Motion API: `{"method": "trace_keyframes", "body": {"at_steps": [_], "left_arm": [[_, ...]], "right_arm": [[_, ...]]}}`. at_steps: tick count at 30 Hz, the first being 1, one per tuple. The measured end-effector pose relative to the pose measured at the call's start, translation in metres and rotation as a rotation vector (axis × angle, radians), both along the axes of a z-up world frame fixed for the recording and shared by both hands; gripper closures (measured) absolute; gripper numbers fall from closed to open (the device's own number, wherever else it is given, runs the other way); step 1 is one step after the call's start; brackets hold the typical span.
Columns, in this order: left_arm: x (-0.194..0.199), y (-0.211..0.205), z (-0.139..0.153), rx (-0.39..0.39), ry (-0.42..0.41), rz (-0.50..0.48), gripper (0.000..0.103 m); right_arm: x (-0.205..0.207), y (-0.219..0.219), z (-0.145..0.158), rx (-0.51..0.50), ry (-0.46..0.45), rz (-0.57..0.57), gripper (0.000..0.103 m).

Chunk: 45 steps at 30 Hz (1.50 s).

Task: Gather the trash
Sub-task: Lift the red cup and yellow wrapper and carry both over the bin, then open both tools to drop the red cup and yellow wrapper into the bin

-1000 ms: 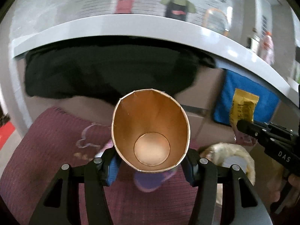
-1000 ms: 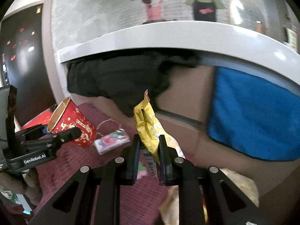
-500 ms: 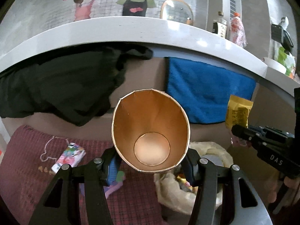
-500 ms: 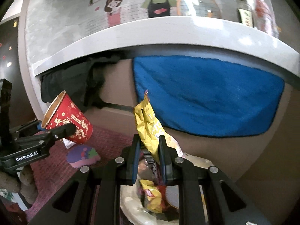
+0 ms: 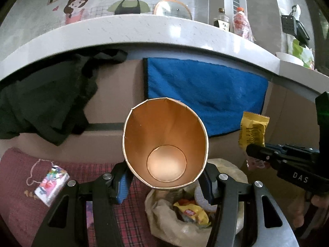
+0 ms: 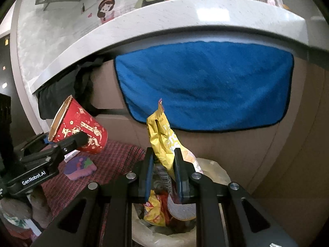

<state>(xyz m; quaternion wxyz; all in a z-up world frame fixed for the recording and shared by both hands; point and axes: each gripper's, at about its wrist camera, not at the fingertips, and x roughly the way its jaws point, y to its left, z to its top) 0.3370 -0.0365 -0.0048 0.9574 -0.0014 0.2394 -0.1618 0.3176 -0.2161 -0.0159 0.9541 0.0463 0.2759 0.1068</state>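
My left gripper point(image 5: 165, 177) is shut on a red paper cup point(image 5: 164, 150) with a gold inside, its mouth facing the camera; the same cup point(image 6: 79, 129) shows at the left of the right wrist view. My right gripper point(image 6: 163, 170) is shut on a crumpled yellow snack wrapper point(image 6: 164, 142), which also appears as the wrapper point(image 5: 253, 131) at the right of the left wrist view. Below both grippers sits an open bin lined with a pale bag point(image 5: 162, 222), point(image 6: 148, 232), holding other wrappers. A colourful tissue pack point(image 5: 51, 182) and a purple piece point(image 6: 79, 167) lie on the red plaid cloth.
A blue towel point(image 6: 205, 86) and a black garment point(image 5: 45, 98) hang from under the white counter edge point(image 5: 144, 33) against a brown cabinet front. Bottles point(image 5: 240, 23) stand on the counter. The plaid cloth point(image 6: 111, 160) lies left of the bin.
Both grippers have swung to the right with their loads. The view has passed from the black garment to the blue towel, and the open bin now lies under both grippers.
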Motion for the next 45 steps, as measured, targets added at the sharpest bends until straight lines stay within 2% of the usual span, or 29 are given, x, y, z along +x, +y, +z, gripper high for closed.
{"method": "trace_keyframes", "body": {"at_steps": [5,13,20,24,27,31,34,38,42,45], "left_arm": [[0.005,-0.01,-0.015,0.02,0.024,-0.015,0.047],[0.021,-0.024,-0.045,0.031,0.13,-0.06,0.047],[0.034,-0.03,-0.061,0.005,0.192,-0.096,0.046],[0.045,-0.028,-0.067,-0.061,0.252,-0.184,0.045],[0.046,-0.023,-0.065,-0.074,0.258,-0.189,0.044],[0.049,-0.012,-0.061,-0.105,0.285,-0.193,0.043],[0.048,-0.006,-0.057,-0.087,0.289,-0.191,0.043],[0.048,-0.009,-0.064,-0.044,0.345,-0.23,0.043],[0.037,-0.01,-0.065,-0.058,0.326,-0.252,0.043],[0.038,-0.022,-0.07,-0.021,0.347,-0.297,0.043]], "right_arm": [[0.004,-0.006,-0.013,0.021,0.017,0.003,0.086],[0.016,-0.014,-0.034,0.048,0.062,0.001,0.086],[0.026,-0.021,-0.048,0.064,0.099,-0.002,0.086],[0.027,-0.026,-0.055,0.091,0.118,-0.003,0.078],[0.026,-0.028,-0.059,0.101,0.134,-0.007,0.074],[0.02,-0.029,-0.06,0.102,0.134,-0.017,0.073],[0.018,-0.029,-0.06,0.101,0.133,-0.025,0.072],[0.015,-0.03,-0.058,0.098,0.125,-0.056,0.072],[0.008,-0.034,-0.049,0.1,0.096,-0.093,0.072],[0.004,-0.037,-0.043,0.096,0.092,-0.111,0.07]]}}
